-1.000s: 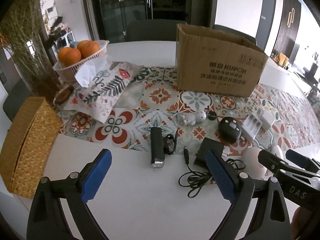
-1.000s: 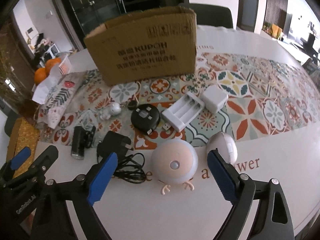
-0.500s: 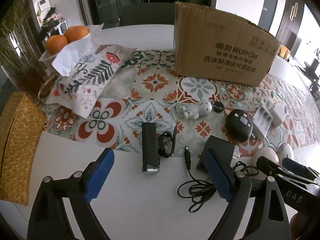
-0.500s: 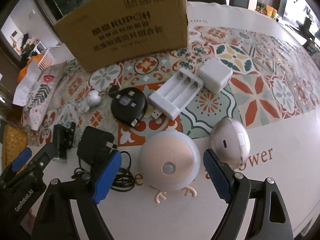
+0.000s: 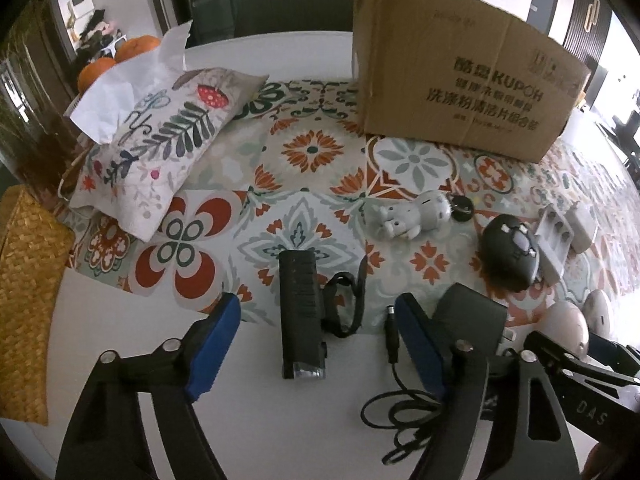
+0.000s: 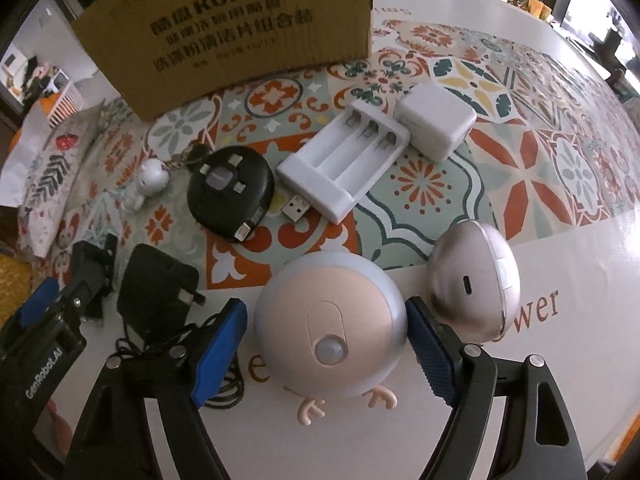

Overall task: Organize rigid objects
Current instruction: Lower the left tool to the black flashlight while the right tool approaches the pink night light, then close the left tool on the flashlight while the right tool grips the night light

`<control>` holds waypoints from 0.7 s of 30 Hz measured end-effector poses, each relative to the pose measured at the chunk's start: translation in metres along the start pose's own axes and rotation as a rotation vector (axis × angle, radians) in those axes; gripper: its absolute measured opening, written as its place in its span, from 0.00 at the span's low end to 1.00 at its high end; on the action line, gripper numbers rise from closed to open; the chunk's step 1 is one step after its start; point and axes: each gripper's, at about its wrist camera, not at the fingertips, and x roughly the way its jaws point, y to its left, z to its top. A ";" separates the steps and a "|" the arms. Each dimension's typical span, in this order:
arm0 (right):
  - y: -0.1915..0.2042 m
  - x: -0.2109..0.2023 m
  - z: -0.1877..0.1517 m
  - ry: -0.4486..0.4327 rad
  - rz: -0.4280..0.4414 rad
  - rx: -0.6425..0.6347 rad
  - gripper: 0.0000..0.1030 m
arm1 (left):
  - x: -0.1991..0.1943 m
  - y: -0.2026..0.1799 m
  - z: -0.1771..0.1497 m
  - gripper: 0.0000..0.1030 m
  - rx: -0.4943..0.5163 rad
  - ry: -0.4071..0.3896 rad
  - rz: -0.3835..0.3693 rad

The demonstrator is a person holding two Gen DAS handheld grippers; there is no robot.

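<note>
On the counter [image 6: 580, 360], the cardboard box [image 5: 460, 80] stands behind. Right gripper [image 6: 326, 344] jaws gape wide around the round pink night light [image 6: 332, 320], untouched. Left gripper [image 5: 316, 344] jaws, equally wide, straddle the black flashlight [image 5: 300, 312].

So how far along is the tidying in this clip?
Nothing looks put away yet: the flashlight, adapter, charger, white cube, black puck, figurine and silver dome all lie on the table outside the box. In hand: the right gripper, jaws open, straddles the pink light; the left gripper, open, frames the flashlight. All the sorting remains.
</note>
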 end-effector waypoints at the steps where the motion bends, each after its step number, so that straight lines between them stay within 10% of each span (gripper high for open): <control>1: 0.001 0.001 0.000 0.000 -0.006 -0.002 0.78 | 0.003 0.000 0.000 0.75 0.003 0.002 0.001; 21: 0.016 0.012 0.002 0.003 -0.069 -0.052 0.73 | 0.021 -0.005 -0.001 0.38 0.032 0.025 -0.053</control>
